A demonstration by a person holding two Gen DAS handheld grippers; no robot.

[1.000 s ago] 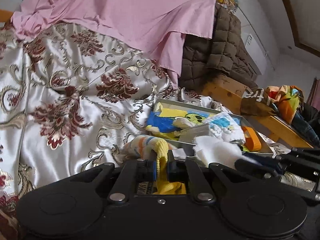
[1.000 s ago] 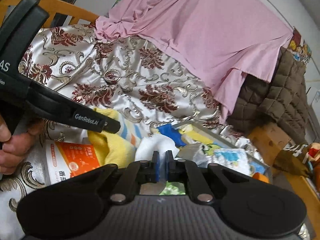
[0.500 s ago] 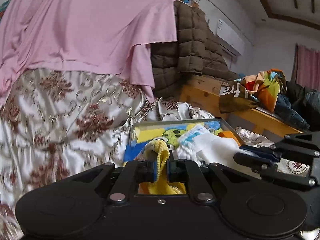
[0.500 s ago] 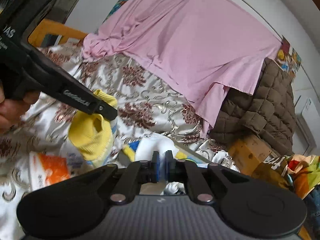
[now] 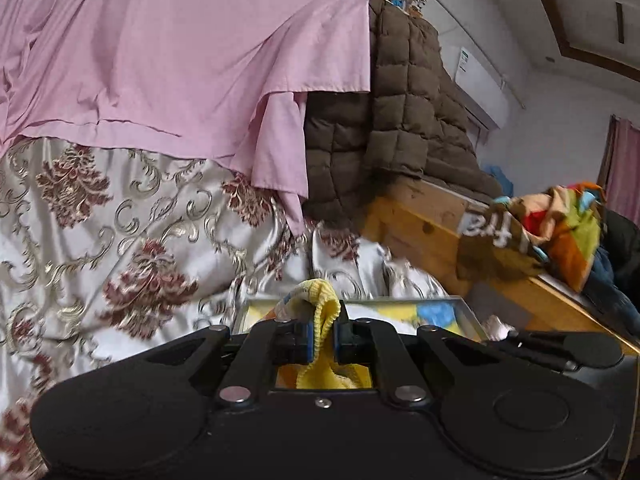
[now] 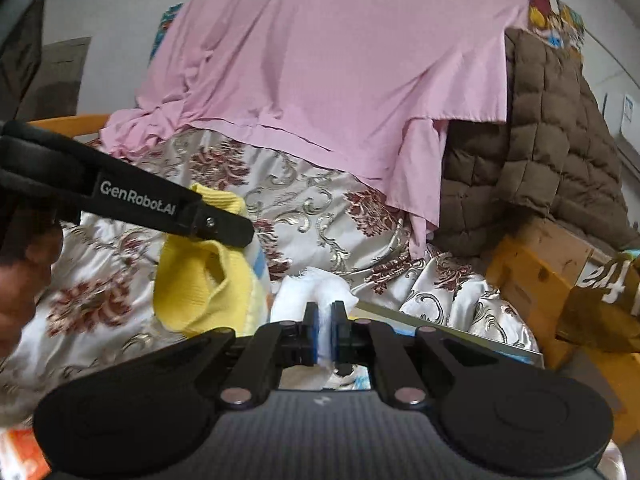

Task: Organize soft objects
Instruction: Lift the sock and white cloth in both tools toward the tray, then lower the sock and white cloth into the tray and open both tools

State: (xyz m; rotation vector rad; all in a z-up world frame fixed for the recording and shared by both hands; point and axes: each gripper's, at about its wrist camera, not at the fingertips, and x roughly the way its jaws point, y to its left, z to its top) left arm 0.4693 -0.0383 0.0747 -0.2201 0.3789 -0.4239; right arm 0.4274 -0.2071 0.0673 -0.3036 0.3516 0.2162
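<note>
My left gripper (image 5: 324, 338) pinches a yellow sock (image 5: 320, 300), which hangs clear above the bedspread (image 5: 120, 240). My right gripper (image 6: 325, 332) is pressed together on a white cloth (image 6: 308, 288), perhaps another sock; blur hides its shape. From the right wrist, the yellow sock sits at nine o'clock. A tray (image 5: 464, 308) lies just beyond the left gripper, at twelve o'clock; a pink sheet (image 6: 320, 60) drapes behind.

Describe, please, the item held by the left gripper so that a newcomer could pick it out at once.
Start at the pink sheet draped over the floral satin bedspread. Before it, the left gripper is shut on a hanging yellow knit sock. Its bright yellow sets it apart from the white cloth in the right gripper.
</note>
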